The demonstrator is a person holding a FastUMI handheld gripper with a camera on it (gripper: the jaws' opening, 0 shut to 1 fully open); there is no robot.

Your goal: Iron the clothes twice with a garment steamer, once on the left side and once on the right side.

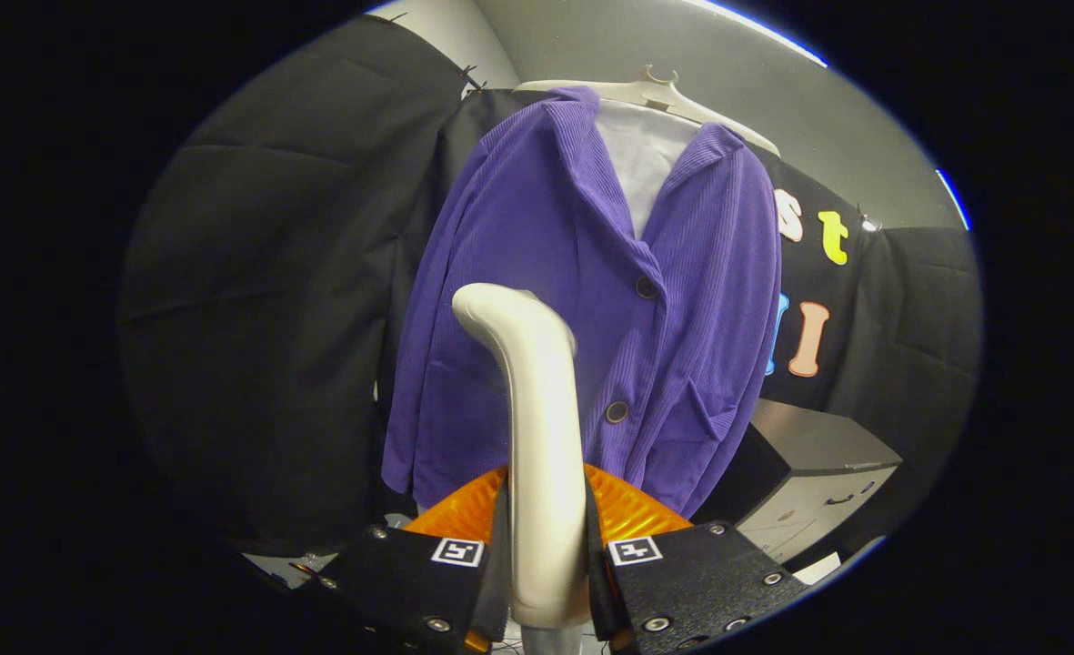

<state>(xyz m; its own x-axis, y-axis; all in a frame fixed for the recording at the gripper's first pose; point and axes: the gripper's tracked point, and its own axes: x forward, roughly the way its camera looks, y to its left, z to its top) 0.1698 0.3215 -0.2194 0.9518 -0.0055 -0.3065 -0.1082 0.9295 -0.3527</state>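
Note:
A purple ribbed jacket with dark buttons hangs on a white hanger over a white inner shirt. My gripper is shut on the white handle of the garment steamer, which rises upright between the fingers. The steamer's curved head sits in front of the jacket's left half, about level with the upper button; I cannot tell if it touches the cloth. An orange translucent part of the steamer spreads out behind the handle just above the fingers.
Black cloth walls stand to the left and behind the jacket. A grey cabinet with a drawer sits to the lower right of the jacket, close to its hem.

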